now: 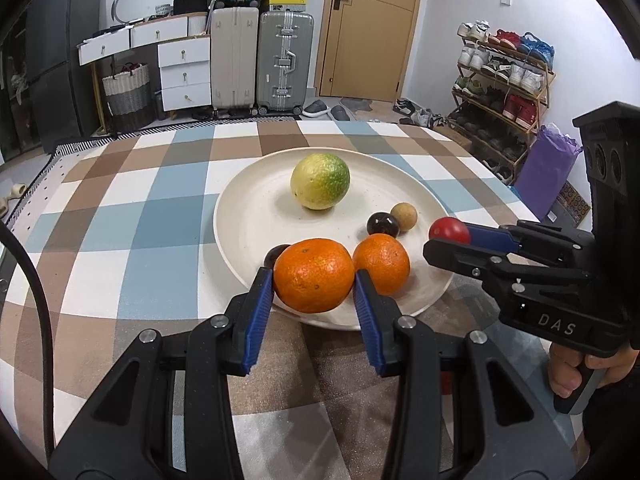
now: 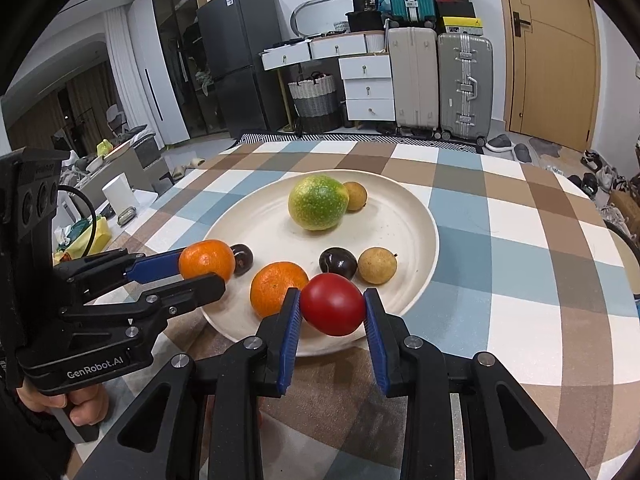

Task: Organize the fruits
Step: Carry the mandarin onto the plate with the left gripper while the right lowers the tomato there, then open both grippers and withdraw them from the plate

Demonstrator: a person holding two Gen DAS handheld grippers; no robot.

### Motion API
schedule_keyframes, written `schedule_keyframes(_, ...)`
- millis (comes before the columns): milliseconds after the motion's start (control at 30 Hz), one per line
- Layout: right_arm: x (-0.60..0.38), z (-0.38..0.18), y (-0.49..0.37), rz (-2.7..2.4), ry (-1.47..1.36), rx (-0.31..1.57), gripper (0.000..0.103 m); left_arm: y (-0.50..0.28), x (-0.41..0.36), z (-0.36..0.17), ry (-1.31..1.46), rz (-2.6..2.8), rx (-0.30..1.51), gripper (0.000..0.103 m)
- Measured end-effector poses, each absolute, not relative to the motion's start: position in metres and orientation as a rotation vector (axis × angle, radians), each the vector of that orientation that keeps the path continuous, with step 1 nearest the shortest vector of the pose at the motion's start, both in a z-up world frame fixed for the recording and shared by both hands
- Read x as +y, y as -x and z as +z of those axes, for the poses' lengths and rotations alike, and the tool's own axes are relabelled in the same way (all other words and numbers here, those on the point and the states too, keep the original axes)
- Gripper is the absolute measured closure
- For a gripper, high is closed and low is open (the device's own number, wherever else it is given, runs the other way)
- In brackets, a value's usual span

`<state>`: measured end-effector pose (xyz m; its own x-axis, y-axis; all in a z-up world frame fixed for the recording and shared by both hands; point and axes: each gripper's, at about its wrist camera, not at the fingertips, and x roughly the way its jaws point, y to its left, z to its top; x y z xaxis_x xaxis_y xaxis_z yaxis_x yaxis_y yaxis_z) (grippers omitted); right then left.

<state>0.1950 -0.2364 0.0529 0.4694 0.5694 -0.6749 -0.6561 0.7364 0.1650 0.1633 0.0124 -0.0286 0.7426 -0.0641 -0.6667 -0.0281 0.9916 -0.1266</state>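
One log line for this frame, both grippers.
left gripper: shut on round orange mandarin | right gripper: shut on round red tomato | both over cream round plate

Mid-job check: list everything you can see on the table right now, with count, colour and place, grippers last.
Round cream plate: 1, cream, centre of the table.
Checked tablecloth: 1, blue, brown and white, covers the table.
Large green-yellow citrus fruit: 1, far middle of the plate.
Orange mandarins: 2; one on the plate's near part, one in the left gripper.
Small tan round fruits: 2; one beside the citrus, one right of centre.
Dark purple round fruits: 2; one mid-plate, one behind the held mandarin.
Red tomato: 1, in the right gripper.
Left hand-held gripper: shut on a mandarin.
Right hand-held gripper: shut on the tomato.
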Motion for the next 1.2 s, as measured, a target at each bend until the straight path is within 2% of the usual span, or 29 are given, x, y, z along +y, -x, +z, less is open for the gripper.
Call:
schedule_keyframes(467, -0.24, 0.052, -0.198, 0.755, 0.111, 0.788, 0.07, -0.165, 0.007, -0.029, 0.103, -0.013, 0.737, 0.065)
schedule_keyframes(700, -0.247, 0.055, -0.193, 0.718, 0.113, 0.762, 0.053, -0.156, 0.011, -0.026, 0.116, -0.01, 0.709, 0.063)
schedule_keyframes(767, -0.25, 0.055, -0.192, 0.712, 0.11, 0.758, 0.05, -0.153, 0.011, -0.024, 0.107, 0.001, 0.7, 0.052)
schedule_keyframes(867, -0.255, 0.056, -0.188, 0.705, 0.11, 0.75, 0.029, -0.146, 0.011, -0.021, 0.106, 0.012, 0.68, 0.032)
schedule_keyframes(900, -0.257, 0.057, -0.186, 0.701, 0.109, 0.745, 0.02, -0.143, 0.011, -0.019, 0.106, 0.017, 0.676, 0.023)
schedule_keyframes(933, -0.258, 0.057, -0.184, 0.696, 0.11, 0.742, 0.014, -0.14, 0.011, -0.018, 0.109, 0.022, 0.67, 0.019)
schedule_keyframes(1000, -0.259, 0.057, -0.18, 0.694, 0.119, 0.743, 0.012, -0.134, 0.013, -0.015, 0.118, 0.022, 0.66, 0.018)
schedule_keyframes(1100, -0.259, 0.056, -0.175, 0.702, 0.129, 0.751, 0.003, -0.125, 0.015, -0.012, 0.138, 0.023, 0.653, 0.01)
schedule_keyframes(1133, -0.26, 0.056, -0.173, 0.705, 0.129, 0.745, 0.002, -0.122, 0.015, -0.011, 0.143, 0.024, 0.648, 0.003)
schedule_keyframes(1200, -0.261, 0.058, -0.17, 0.715, 0.129, 0.737, 0.001, -0.114, 0.016, -0.009, 0.146, 0.033, 0.634, 0.001)
